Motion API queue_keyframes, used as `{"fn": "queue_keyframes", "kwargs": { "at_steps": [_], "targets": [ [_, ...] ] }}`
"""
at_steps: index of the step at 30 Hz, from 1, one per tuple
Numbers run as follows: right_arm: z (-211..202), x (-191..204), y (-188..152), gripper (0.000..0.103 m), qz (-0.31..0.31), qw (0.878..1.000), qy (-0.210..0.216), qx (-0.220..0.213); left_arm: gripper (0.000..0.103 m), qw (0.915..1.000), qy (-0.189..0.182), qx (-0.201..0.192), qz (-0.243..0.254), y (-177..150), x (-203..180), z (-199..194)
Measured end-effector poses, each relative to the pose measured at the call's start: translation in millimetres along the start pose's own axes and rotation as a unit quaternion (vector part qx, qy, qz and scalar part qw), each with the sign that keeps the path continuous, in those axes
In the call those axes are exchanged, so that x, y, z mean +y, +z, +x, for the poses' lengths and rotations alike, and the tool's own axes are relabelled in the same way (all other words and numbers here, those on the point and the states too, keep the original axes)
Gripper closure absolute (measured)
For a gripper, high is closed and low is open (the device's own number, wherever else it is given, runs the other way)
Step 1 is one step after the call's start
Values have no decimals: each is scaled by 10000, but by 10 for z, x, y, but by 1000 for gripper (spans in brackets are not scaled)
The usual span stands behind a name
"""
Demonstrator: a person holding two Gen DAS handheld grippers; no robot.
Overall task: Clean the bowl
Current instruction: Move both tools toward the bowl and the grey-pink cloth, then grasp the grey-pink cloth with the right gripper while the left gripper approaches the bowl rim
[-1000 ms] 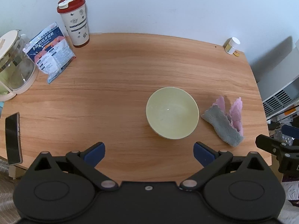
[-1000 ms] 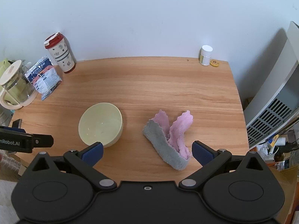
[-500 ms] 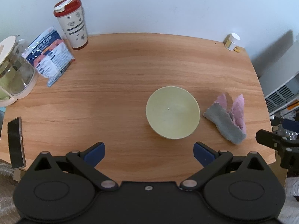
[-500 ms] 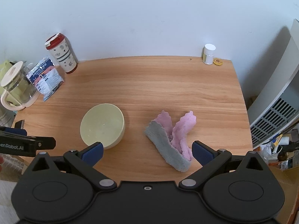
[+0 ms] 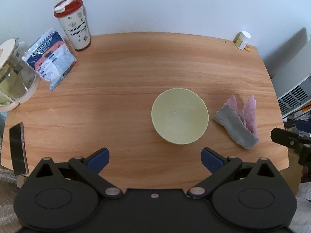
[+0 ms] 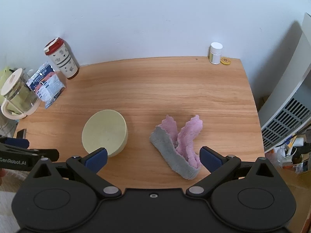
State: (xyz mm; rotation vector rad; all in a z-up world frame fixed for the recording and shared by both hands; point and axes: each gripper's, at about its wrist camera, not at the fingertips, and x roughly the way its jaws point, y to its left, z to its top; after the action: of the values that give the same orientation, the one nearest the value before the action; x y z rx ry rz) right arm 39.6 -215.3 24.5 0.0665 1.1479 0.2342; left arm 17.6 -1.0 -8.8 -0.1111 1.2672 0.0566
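A pale green bowl stands upright on the wooden table, right of centre. A crumpled pink and grey cloth lies just to its right, apart from it. My left gripper hangs open over the table's near edge, in front of the bowl and holding nothing. My right gripper is open too, above the near edge, with the cloth's near end between its blue fingertips but not touched. Each gripper shows at the side of the other's view.
Along the left stand a red-lidded tumbler, a foil packet and a glass jug. A phone lies at the near left edge. A small white bottle sits at the far right corner. A white appliance stands right of the table.
Both views have drifted slightly, so the bowl and cloth sit a little further from the grippers. Nothing on the table has moved and both grippers stay open.
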Motion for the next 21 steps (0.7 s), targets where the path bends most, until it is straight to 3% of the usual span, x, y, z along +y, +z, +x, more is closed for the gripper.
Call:
{"fn": "queue_keyframes", "kwargs": {
  "at_steps": [5, 13, 18, 21],
  "targets": [
    [21, -121, 41, 0, -551, 9979, 252, -226, 0, 9989, -84, 186, -431, 81, 220, 85],
    [411, -347, 47, 2, -1316, 9907, 334, 49, 0, 9986, 248, 192, -421, 43, 183, 417],
    [701, -389, 29, 18, -1938, 9806, 267, 139, 0, 9959, 441, 152, -773, 16, 191, 649],
    [865, -392, 51, 23, -2262, 9724, 532, 230, 0, 9944, 610, 21, -857, 18, 170, 762]
  ]
}}
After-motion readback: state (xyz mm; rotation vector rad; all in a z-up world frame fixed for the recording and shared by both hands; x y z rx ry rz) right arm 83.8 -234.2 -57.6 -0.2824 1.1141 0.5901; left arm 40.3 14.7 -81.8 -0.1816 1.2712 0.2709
